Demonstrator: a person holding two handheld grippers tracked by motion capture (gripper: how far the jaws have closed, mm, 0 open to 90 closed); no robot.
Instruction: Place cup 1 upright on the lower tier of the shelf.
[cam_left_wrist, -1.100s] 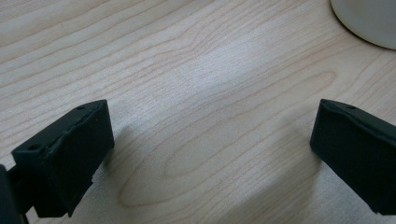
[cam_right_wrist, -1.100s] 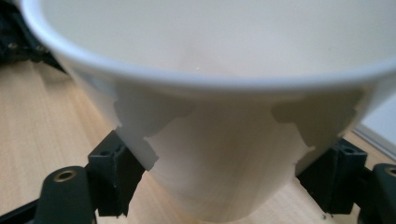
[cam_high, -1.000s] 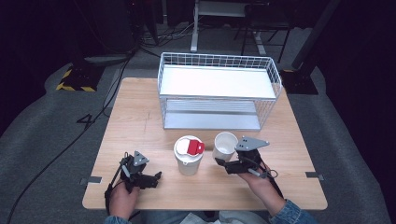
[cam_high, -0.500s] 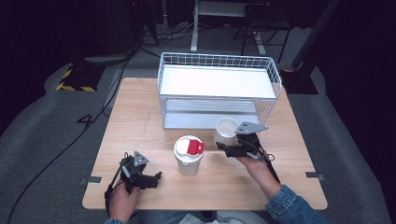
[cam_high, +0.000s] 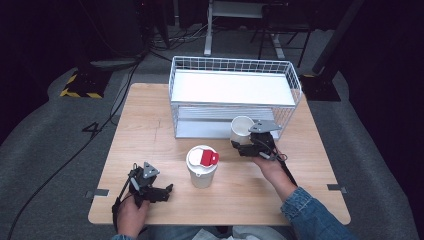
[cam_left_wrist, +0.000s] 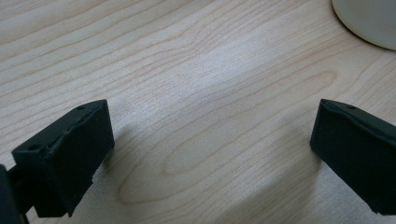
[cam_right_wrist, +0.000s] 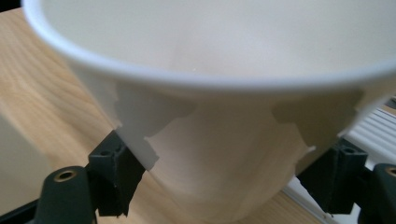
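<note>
Clamped between the black jaws of the right tongs (cam_high: 243, 148): a white paper cup (cam_high: 241, 129), open end up, nothing visible inside, held above the bench (cam_high: 150, 125) just before the front of the white wire basket (cam_high: 235, 95). Seen close in the right gripper view: cup wall (cam_right_wrist: 224, 154) pressed from both sides, rim near the lens. Inside the basket: a white tray on top, a slatted white shelf below, no loose items to make out. Nearer the person, mid-bench: a taller white cup with a white lid and red tab (cam_high: 202, 165), standing upright, well apart from the held cup and not in its way. Left tongs (cam_high: 167, 190) resting low at the front left of the bench, spread wide over bare wood, gripping nothing. Compared with a second ago: held cup carried away from beside the lidded cup, toward the basket front; left tongs unmoved.
</note>
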